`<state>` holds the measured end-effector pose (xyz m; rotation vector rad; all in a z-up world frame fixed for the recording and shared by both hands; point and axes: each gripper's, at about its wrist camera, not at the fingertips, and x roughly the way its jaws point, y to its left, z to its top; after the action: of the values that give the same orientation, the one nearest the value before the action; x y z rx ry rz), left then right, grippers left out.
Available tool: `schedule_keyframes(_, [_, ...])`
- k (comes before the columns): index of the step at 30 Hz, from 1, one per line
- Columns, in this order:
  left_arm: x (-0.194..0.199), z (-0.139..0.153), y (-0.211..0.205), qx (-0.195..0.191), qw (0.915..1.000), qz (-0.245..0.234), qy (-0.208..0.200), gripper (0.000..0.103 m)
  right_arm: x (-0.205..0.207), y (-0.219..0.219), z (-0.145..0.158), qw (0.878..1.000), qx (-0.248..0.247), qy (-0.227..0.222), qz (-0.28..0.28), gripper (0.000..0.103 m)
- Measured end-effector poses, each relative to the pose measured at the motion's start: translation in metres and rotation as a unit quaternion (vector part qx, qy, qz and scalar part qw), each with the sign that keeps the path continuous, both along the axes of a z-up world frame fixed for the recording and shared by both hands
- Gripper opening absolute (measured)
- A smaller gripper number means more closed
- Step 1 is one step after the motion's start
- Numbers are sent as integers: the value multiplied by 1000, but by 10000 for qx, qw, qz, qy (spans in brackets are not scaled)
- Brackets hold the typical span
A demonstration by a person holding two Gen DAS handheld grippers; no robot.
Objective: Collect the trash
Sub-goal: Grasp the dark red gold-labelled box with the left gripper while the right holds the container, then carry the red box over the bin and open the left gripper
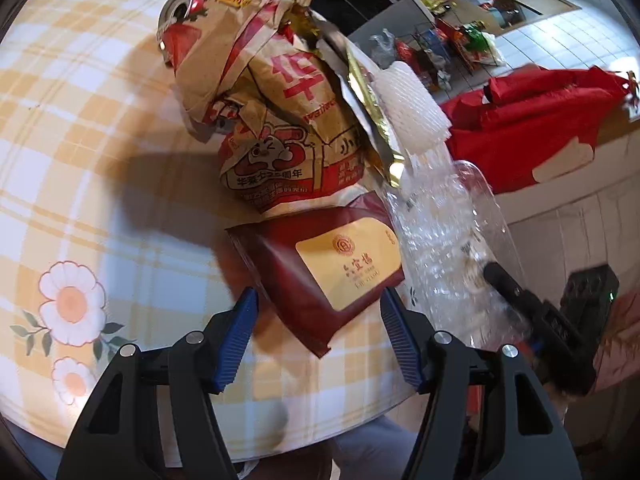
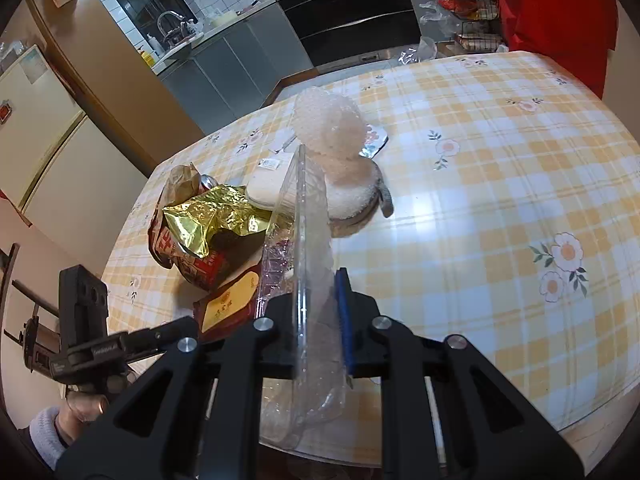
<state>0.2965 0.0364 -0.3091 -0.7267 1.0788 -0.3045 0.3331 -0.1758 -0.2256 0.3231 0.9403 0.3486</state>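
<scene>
A pile of trash lies on the yellow-checked table [image 1: 80, 128]: a crumpled brown paper bag [image 1: 276, 112], a red can [image 1: 180, 12], gold foil [image 1: 368, 92], white foam netting [image 1: 412, 104] and a dark red packet [image 1: 320, 268]. My left gripper [image 1: 318, 312] is open, its blue pads on either side of the packet's near corner. My right gripper [image 2: 316, 300] is shut on a clear plastic tray [image 2: 308, 240], held on edge beside the pile; the tray also shows in the left view [image 1: 448, 248]. The right view shows the gold foil [image 2: 208, 220], paper bag [image 2: 176, 256], packet [image 2: 228, 304] and foam netting [image 2: 332, 128].
A foil scrap [image 2: 376, 144] and a small sachet [image 2: 268, 164] lie farther back on the table. A red bag [image 1: 532, 128] sits off to the right. Kitchen cabinets [image 2: 224, 64], an oven [image 2: 352, 12] and wire racks of goods [image 1: 452, 44] stand beyond.
</scene>
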Motion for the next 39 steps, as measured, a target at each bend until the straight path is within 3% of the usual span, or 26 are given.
schedule_keyframes(4, [2, -5, 1, -199, 9996, 181, 78, 58, -3, -5, 0, 10000, -14, -33, -61, 18])
schedule_keyframes(6, [3, -7, 0, -279, 9992, 250, 128, 50, -3, -9, -1, 9999, -28, -27, -108, 18])
schedule_keyframes(8, [4, -10, -3, -287, 9990, 263, 223, 31, -4, -13, -3, 9998, -65, -24, -198, 18])
schedule_keyframes(11, [1, -12, -3, -269, 9990, 310, 157, 13, -7, -20, -7, 9995, -91, 7, -310, 18])
schedule_keyframes(19, [-21, 32, -13, 372, 9958, 128, -829, 6, -23, -37, -4, 9982, -99, -67, -584, 18])
schedule_keyframes(25, [-53, 81, -25, 771, 9849, -69, -1547, 4, -45, -42, 7, 9974, -95, -239, -673, 18])
schedule_keyframes(32, [-85, 116, -23, 1075, 9754, -112, -1920, 4, -68, -46, 18, 9964, 41, -316, -781, 18])
schedule_keyframes(39, [-123, 138, -12, 1315, 9702, -115, -2034, 4, -95, -46, 35, 9959, 31, -507, -746, 18])
